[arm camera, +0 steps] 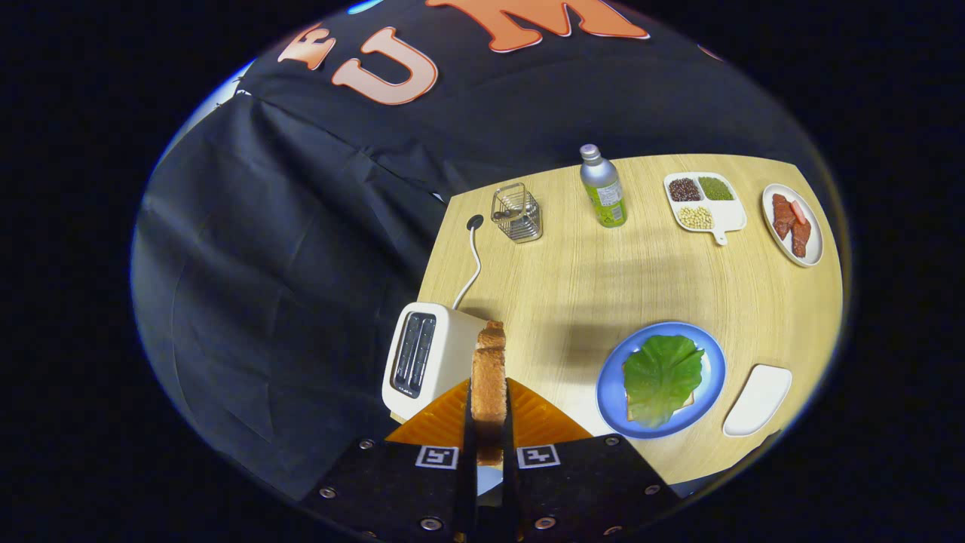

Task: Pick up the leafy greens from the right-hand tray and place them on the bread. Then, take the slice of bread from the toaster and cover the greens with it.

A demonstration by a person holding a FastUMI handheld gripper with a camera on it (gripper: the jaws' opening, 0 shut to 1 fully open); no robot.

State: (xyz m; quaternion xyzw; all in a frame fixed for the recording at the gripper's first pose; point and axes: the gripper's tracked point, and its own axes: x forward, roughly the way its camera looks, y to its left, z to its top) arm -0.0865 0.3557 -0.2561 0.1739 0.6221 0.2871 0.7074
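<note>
The gripper point(488, 445) is clenched on a slice of bread point(489, 385), held upright between its fingers. Just beyond, the toaster point(426, 356) stands on the surface point(573, 279). Well to the right, leafy greens point(662, 377) lie on bread on a blue plate point(612, 385).

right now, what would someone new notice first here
First, the toast slice standing on edge between the fingers of the gripper, which is shut on it, just beside the white toaster. Next, the greens lying on bread on the blue plate, across the table from the toaster.
</note>
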